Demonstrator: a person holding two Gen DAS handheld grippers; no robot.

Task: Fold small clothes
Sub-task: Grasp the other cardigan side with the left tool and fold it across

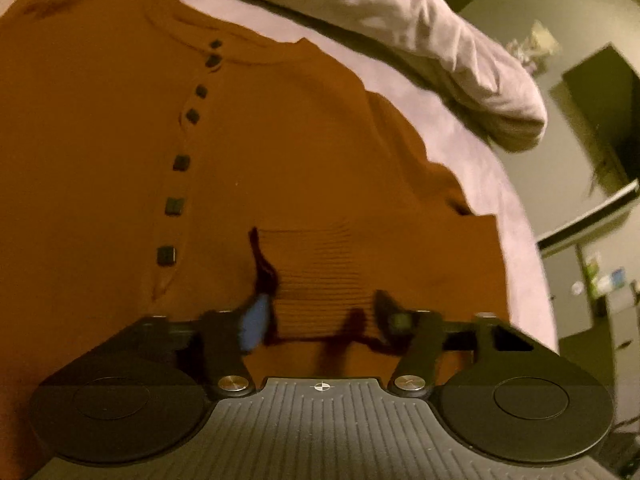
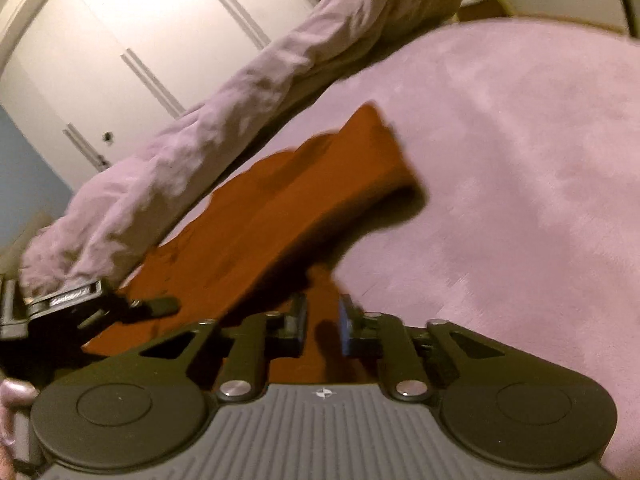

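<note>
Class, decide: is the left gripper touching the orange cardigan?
Cannot tell: in the left wrist view the left gripper straddles the orange cardigan's ribbed cuff, but blur hides any contact.

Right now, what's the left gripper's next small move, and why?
Probably close the left gripper on the ribbed cuff of the rust button-front knit top. Its fingers flank the cuff, which lies flat on the top's body and looks unpinched.

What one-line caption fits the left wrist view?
Left gripper over the ribbed cuff of an orange buttoned cardigan spread on a lilac bedcover.
</note>
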